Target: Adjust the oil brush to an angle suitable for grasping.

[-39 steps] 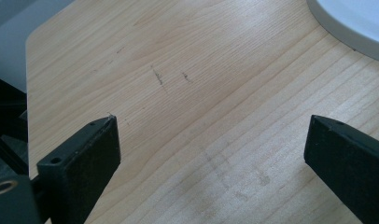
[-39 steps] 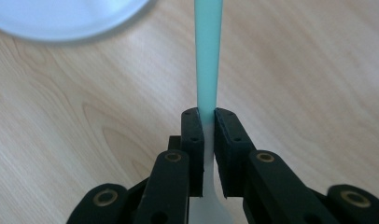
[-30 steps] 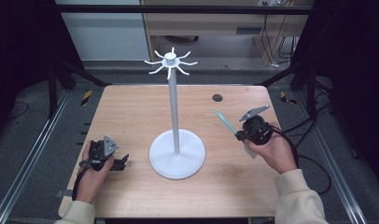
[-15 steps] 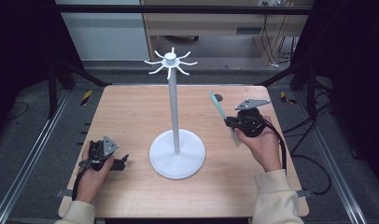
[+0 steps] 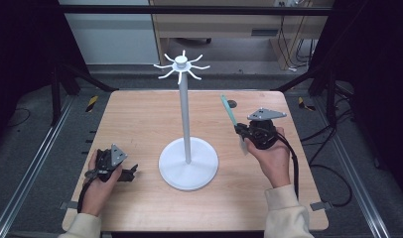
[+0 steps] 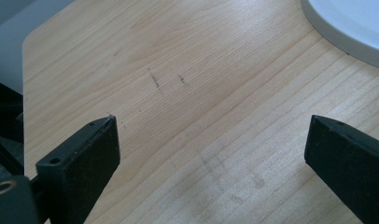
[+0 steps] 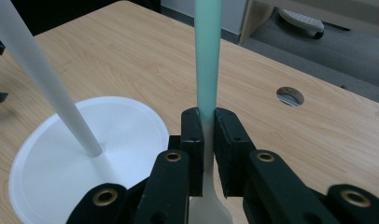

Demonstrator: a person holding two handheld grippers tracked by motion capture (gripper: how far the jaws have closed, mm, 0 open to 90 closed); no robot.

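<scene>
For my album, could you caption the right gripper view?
Right gripper clamps a slim pale-green utensil handle upright beside the white stand's round base on a wooden table.

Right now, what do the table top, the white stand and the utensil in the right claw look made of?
Table top: pale wood or laminate, visible grain, matte. White stand: smooth, slight sheen, painted metal or plastic, can't tell. Utensil clamped in the right claw: teal handle, whitish end, matte, likely plastic or silicone.

A light wooden table [image 5: 140, 119] has a small round hole [image 5: 232, 103] near its far edge. Grey floor surrounds it, with black cables [image 5: 333, 173] at the right and a wooden cabinet [image 5: 214, 25] behind.
</scene>
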